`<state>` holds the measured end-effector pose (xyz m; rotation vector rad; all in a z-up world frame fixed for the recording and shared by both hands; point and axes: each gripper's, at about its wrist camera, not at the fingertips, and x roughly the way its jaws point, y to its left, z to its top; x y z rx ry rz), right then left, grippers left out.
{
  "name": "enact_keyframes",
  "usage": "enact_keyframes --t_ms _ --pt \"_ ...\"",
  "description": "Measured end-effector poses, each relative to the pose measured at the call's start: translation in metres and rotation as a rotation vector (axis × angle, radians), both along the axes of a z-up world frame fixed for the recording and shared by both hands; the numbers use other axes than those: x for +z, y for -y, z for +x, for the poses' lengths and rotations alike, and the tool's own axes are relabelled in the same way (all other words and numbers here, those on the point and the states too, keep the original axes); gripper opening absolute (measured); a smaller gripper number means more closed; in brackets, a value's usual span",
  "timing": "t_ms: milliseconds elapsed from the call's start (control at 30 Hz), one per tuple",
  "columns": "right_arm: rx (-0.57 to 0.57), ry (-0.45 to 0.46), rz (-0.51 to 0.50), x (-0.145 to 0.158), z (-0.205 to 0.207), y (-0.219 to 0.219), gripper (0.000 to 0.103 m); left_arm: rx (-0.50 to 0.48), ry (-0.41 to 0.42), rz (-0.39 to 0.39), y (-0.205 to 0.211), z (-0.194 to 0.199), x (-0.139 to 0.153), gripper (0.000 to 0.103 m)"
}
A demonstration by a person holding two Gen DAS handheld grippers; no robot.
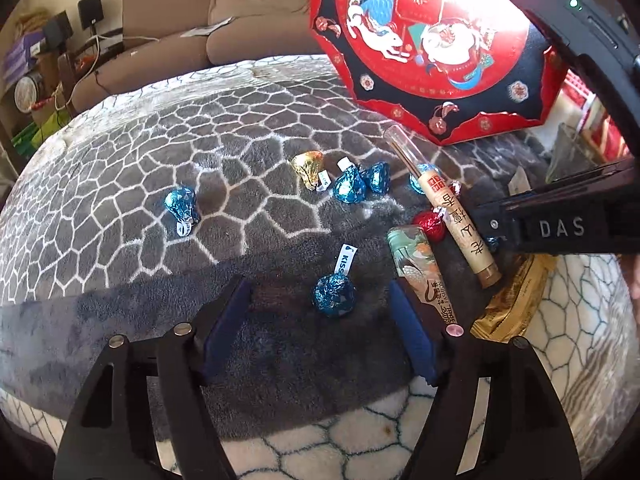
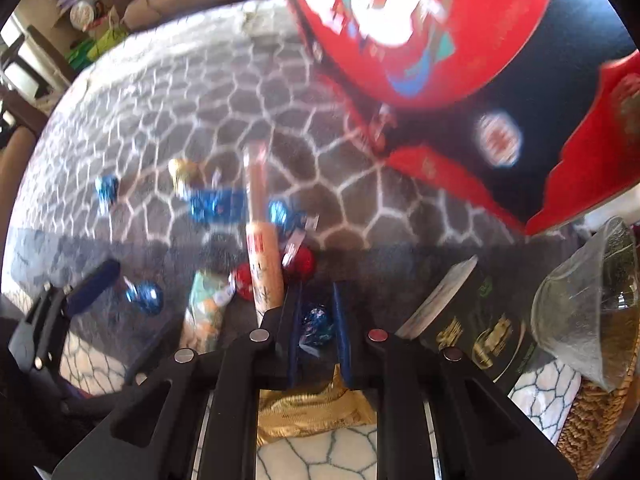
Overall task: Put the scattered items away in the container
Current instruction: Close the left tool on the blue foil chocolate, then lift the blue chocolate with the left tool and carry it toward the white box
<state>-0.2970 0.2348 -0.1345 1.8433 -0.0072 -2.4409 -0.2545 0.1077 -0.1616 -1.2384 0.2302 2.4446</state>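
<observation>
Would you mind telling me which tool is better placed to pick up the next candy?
Right, probably. The right tool already has its narrowed jaws around a blue candy, so it only needs to close. The left tool is wide open, with another blue candy just beyond its fingertips.

The whole right wrist view is motion-smeared. The red octagonal printed box lid [image 1: 432, 48] is washed out by glare and cropped by the top edge.
</observation>
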Motion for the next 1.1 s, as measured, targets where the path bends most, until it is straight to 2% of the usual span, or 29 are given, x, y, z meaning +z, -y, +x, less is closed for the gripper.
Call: enact_keyframes --t_ms 67,167,300,433,533,567,600,633,733,800,967,1100 --pt "0.007 0.028 0.005 0.0 0.002 -0.001 0.016 -0.002 -0.009 -0.022 -0.003 0.001 0.0 0.07" --pt "0.013 0.065 0.023 -0.001 0.003 0.001 0.018 -0.002 -0.001 -0.003 0.0 -0.001 0.0 0.069" --pt "0.026 0.117 0.055 -0.003 0.008 0.003 0.031 -0.001 -0.003 -0.01 -0.001 -0.001 0.0 0.071" --pt "0.03 0.116 0.064 -0.007 0.025 0.006 0.034 -0.003 0.001 -0.012 -0.002 -0.002 -0.001 0.076" --pt "0.04 0.115 0.064 -0.007 0.029 0.007 0.03 -0.003 0.002 -0.012 -0.002 -0.003 -0.001 0.077" --pt "0.046 0.112 0.064 -0.007 0.03 0.006 0.02 -0.003 0.002 -0.013 -0.002 -0.003 0.0 0.077" --pt "0.04 0.106 0.065 -0.006 0.03 0.005 0.02 -0.001 0.0 -0.014 -0.002 -0.003 0.0 0.076" --pt "0.028 0.103 0.062 -0.005 0.028 0.003 0.02 0.004 -0.004 -0.018 -0.002 -0.003 0.0 0.073" --pt "0.023 0.104 0.051 0.0 0.021 0.002 0.02 0.022 -0.019 -0.009 0.001 -0.002 0.002 0.047" --pt "0.022 0.095 0.042 0.008 0.018 -0.001 0.02 0.059 -0.027 0.0 0.007 -0.002 0.004 0.02" --pt "0.017 0.057 0.016 0.033 0.028 -0.005 0.02 0.09 0.008 0.098 0.024 -0.002 0.005 0.02" --pt "0.001 0.034 -0.016 0.049 0.036 -0.017 0.02 0.116 0.018 0.087 0.028 0.004 0.008 0.02"
